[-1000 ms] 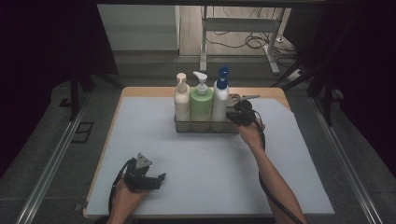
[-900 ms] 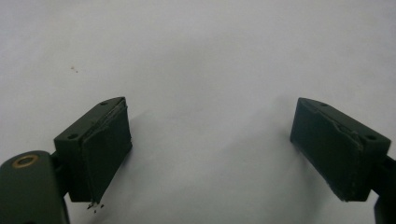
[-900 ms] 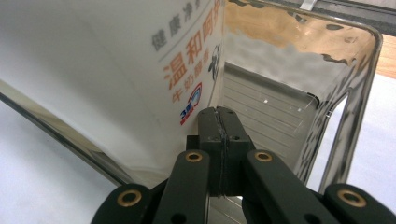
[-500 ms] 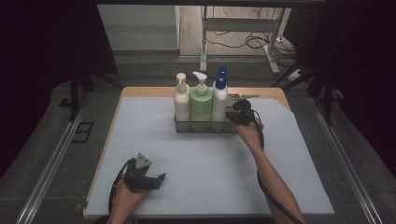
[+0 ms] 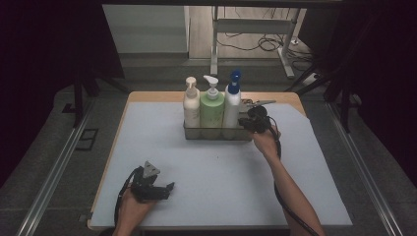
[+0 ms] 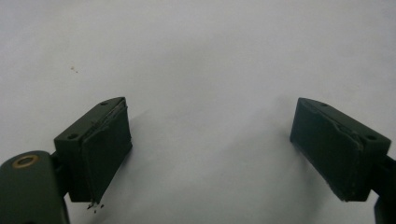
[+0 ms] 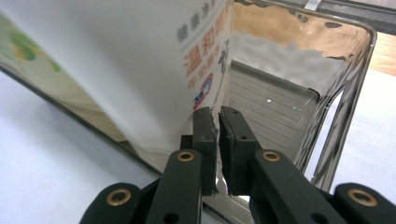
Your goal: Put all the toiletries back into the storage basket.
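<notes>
Right gripper (image 7: 217,116) sat at the rack's (image 5: 216,133) right end, jaws pinched nearly together on its thin metal wall, just loosened a touch. Rack stood at the mat's (image 5: 221,172) far middle, with three bottles upright inside: cream (image 5: 191,103), green (image 5: 212,105), white (image 5: 232,101) nearest the grip. Left gripper (image 5: 158,188) rested low near the mat's front left, jaws spread wide, nothing between but bare mat.
</notes>
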